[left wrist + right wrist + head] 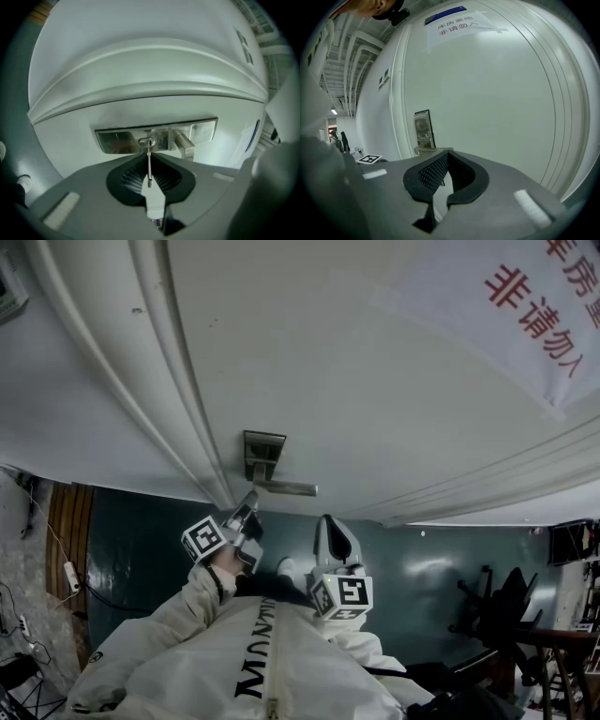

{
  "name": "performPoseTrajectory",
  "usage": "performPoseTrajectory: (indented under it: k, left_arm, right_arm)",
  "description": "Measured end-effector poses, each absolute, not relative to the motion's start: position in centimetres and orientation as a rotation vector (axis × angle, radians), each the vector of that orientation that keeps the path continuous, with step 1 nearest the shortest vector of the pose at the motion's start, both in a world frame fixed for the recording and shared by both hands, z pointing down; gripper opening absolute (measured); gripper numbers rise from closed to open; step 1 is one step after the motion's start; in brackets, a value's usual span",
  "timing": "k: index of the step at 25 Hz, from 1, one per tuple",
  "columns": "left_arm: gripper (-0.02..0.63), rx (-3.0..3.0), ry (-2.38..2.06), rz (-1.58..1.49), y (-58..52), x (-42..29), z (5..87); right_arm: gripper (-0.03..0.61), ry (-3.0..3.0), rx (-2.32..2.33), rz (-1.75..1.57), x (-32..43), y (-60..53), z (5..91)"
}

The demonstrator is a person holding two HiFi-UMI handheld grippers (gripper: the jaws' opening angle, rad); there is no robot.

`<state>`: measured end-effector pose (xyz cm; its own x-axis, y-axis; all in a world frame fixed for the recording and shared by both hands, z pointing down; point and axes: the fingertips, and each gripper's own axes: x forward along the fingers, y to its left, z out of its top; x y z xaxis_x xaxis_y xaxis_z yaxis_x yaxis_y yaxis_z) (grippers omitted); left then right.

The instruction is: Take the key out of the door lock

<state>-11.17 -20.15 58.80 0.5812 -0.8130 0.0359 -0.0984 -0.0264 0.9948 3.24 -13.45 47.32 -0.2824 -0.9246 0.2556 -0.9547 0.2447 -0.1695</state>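
**Fig.** White panelled door (375, 381) fills the view ahead of both grippers. A paper notice (525, 306) w/ red characters is taped higher up, and a dark green floor (159, 531) lies below them. Straight ahead of the left gripper (249, 498) we see the steel lock plate (117, 140), w/ the lever handle (185, 145) just right of the keyhole (146, 141). Left gripper: jaws clamped on the key (149, 164), whose tip meets the keyhole; whether it is in or out we cannot tell. Right gripper (446, 153): jaws together, nothing held, lock plate ahead and to its left.
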Motion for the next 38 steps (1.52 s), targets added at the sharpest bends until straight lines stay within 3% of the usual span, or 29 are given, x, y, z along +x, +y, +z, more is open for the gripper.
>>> performPoseTrajectory:
  k: [19,38]
  left_arm:
    - [0.023,2.001,-1.169,-0.201,-18.3,-12.8,56.9]
    - [0.023,2.552,-1.604,0.355,-16.2,-15.5,49.8]
  right_arm:
    - [0.0,-2.451,1.761,0.444,3.0,-14.1,47.1]
    - [0.0,-2.459,1.774,0.416,1.6,-13.9,46.9]
